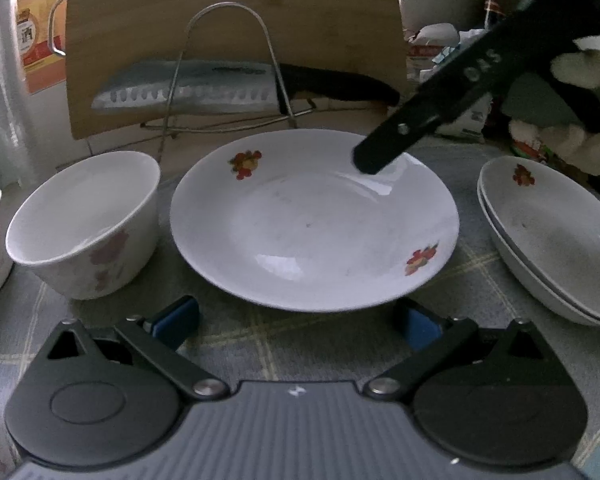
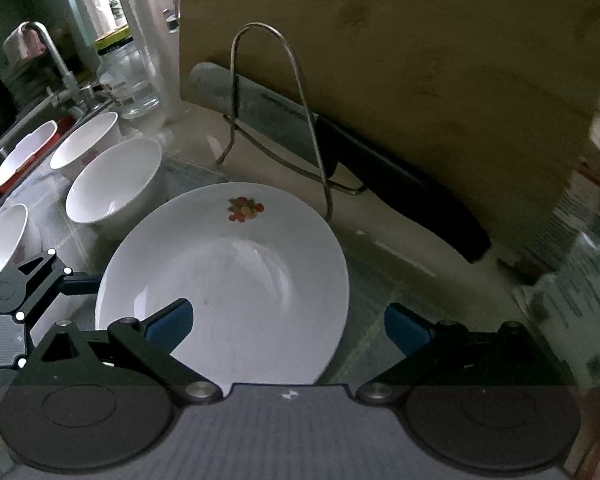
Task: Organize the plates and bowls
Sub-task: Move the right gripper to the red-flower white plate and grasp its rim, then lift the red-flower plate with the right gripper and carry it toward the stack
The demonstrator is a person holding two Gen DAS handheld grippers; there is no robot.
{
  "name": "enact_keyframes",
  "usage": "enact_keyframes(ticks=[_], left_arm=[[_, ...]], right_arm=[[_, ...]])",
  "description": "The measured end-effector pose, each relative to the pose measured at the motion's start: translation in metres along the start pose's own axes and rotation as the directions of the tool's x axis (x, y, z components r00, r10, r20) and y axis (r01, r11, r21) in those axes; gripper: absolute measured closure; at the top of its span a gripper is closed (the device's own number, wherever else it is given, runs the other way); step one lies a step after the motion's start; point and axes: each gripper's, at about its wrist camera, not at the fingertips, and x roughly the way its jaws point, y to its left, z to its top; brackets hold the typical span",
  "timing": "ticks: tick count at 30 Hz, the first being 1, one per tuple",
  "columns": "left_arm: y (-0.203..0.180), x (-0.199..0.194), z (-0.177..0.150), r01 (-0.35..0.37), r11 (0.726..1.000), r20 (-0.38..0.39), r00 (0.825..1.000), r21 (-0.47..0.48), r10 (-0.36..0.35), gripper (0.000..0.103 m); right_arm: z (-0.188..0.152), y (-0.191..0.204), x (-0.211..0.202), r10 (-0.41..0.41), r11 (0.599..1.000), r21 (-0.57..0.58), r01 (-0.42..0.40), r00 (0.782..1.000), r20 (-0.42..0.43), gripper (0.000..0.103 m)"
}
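A white plate with red flower prints (image 1: 314,220) lies on the checked cloth in front of my left gripper (image 1: 296,322), which is open, its blue pads just short of the plate's near rim. A finger of the right gripper (image 1: 380,156) reaches over the plate's far right rim. In the right wrist view the same plate (image 2: 236,280) lies under my open right gripper (image 2: 286,326); its left pad is over the plate, its right pad beside the rim. A white bowl (image 1: 84,220) stands left of the plate. Two stacked plates (image 1: 552,236) lie to the right.
A wire rack (image 1: 228,68) with a knife (image 1: 188,92) stands before a wooden cutting board (image 1: 236,12) behind the plate. Several more white bowls (image 2: 86,144) stand at the left by a sink and tap (image 2: 56,64). A glass jar (image 2: 130,76) and packets (image 1: 444,44) stand behind.
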Motion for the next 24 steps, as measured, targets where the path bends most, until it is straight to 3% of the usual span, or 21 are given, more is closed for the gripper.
enact_keyframes(ticks=[10, 18, 24], left_arm=[[0.003, 0.003, 0.004, 0.04, 0.999, 0.009, 0.999, 0.009, -0.04, 0.001], [0.003, 0.004, 0.007, 0.056, 0.997, 0.009, 0.998, 0.044, -0.056, 0.001], [0.004, 0.003, 0.007, 0.074, 0.995, 0.01, 0.997, 0.061, -0.075, 0.001]], right_arm=[[0.016, -0.013, 0.021, 0.113, 0.993, -0.017, -0.114, 0.993, -0.021, 0.001], [0.022, -0.015, 0.032, 0.147, 0.988, -0.04, -0.149, 0.988, -0.041, 0.017], [0.026, -0.019, 0.036, 0.157, 0.987, -0.035, -0.158, 0.987, -0.035, 0.022]])
